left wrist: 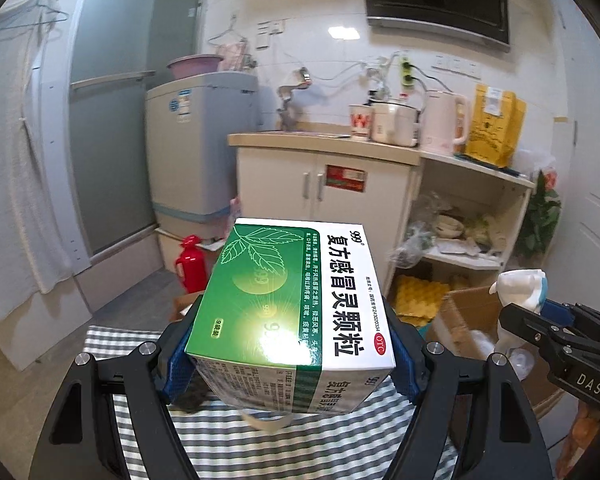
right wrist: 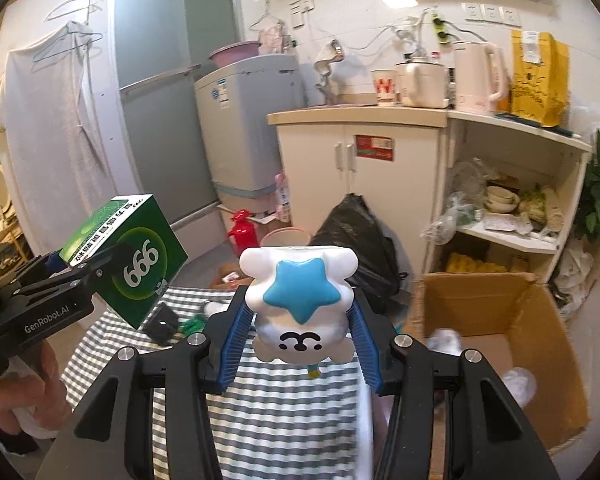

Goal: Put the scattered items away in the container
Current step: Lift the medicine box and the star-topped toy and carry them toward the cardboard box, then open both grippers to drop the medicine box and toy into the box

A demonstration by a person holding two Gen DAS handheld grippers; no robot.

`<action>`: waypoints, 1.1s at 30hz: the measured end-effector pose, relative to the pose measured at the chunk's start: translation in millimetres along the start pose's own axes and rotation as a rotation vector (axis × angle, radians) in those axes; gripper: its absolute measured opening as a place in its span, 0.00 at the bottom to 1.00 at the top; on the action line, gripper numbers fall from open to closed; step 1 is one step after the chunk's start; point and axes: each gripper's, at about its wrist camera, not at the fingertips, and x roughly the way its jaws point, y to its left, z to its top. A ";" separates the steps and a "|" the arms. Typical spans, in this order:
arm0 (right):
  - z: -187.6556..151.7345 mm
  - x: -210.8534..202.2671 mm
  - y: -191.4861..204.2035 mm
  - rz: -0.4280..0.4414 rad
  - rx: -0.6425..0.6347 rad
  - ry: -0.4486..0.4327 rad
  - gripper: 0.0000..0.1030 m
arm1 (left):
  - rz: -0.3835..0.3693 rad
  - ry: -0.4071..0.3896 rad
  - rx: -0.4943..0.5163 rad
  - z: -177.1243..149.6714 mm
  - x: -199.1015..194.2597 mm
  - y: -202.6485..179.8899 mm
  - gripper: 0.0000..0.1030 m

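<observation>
Below both tongs lies a table [right wrist: 284, 408] under a grey-and-white checked cloth, in a small kitchen with a washer [right wrist: 248, 128], a cream cabinet [right wrist: 360, 184] and open shelves [right wrist: 512, 216]. One green-and-white medicine box [left wrist: 296, 312] sits clamped in the left tongs [left wrist: 292, 356], lifted clear of the cloth. One white toy [right wrist: 300, 308] with a blue star is clamped in the right tongs [right wrist: 298, 344], also held up off the table. One open carton [right wrist: 496, 344] stands just beside the table's right edge, with a few pale things inside. On the cloth's far end lie one small black item [right wrist: 162, 324] and something green [right wrist: 194, 326]. Open air separates the two tongs.
</observation>
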 end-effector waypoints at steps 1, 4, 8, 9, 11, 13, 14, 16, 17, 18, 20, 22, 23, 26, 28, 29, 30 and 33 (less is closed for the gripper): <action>0.2 -2.8 -6.6 -0.013 0.004 0.000 0.47 | -0.014 0.002 0.005 0.4 1.3 -7.2 0.77; -0.3 -7.5 -28.0 -0.053 0.022 0.007 0.47 | -0.058 0.006 0.025 0.8 6.7 -30.4 0.77; -3.2 -12.7 -58.8 -0.105 0.048 0.021 0.47 | -0.117 0.017 0.047 0.8 16.1 -62.9 0.77; -4.6 -13.8 -68.8 -0.122 0.054 0.026 0.47 | -0.127 0.019 0.051 1.1 18.7 -69.0 0.77; -6.5 -15.1 -82.3 -0.142 0.065 0.033 0.47 | -0.152 0.026 0.059 1.3 23.7 -83.6 0.77; -10.2 -16.2 -97.8 -0.166 0.078 0.042 0.47 | -0.173 0.030 0.070 0.8 27.1 -97.5 0.77; -12.5 -16.3 -105.5 -0.179 0.084 0.048 0.47 | -0.186 0.030 0.080 0.7 30.0 -106.8 0.77; -18.1 -16.3 -121.6 -0.200 0.103 0.064 0.47 | -0.211 0.036 0.095 0.0 35.5 -122.3 0.77; -20.3 -16.2 -128.2 -0.207 0.111 0.071 0.47 | -0.221 0.039 0.101 -0.5 37.7 -128.1 0.77; -23.7 -15.5 -136.1 -0.217 0.119 0.084 0.47 | -0.237 0.042 0.111 -1.9 40.4 -136.9 0.77; -29.9 -14.7 -146.8 -0.234 0.130 0.102 0.47 | -0.264 0.050 0.126 -4.5 45.7 -152.3 0.77; -36.9 -12.6 -158.8 -0.251 0.135 0.126 0.47 | -0.297 0.057 0.133 -6.8 50.6 -168.2 0.77; -39.4 -12.4 -164.2 -0.258 0.138 0.135 0.47 | -0.319 0.062 0.134 -8.0 53.5 -177.4 0.77; -47.8 -11.4 -181.2 -0.275 0.155 0.162 0.47 | -0.369 0.083 0.147 -12.9 60.3 -201.5 0.77; -51.9 -10.0 -190.1 -0.282 0.165 0.176 0.47 | -0.395 0.094 0.155 -16.6 64.5 -214.6 0.77; -54.7 -9.0 -193.3 -0.284 0.167 0.184 0.47 | -0.409 0.098 0.160 -18.7 66.6 -221.4 0.77; -58.7 -6.4 -197.5 -0.286 0.168 0.198 0.47 | -0.423 0.105 0.166 -21.1 69.2 -228.8 0.77; -65.7 -1.1 -203.1 -0.277 0.174 0.224 0.47 | -0.457 0.131 0.173 -28.4 75.7 -245.0 0.77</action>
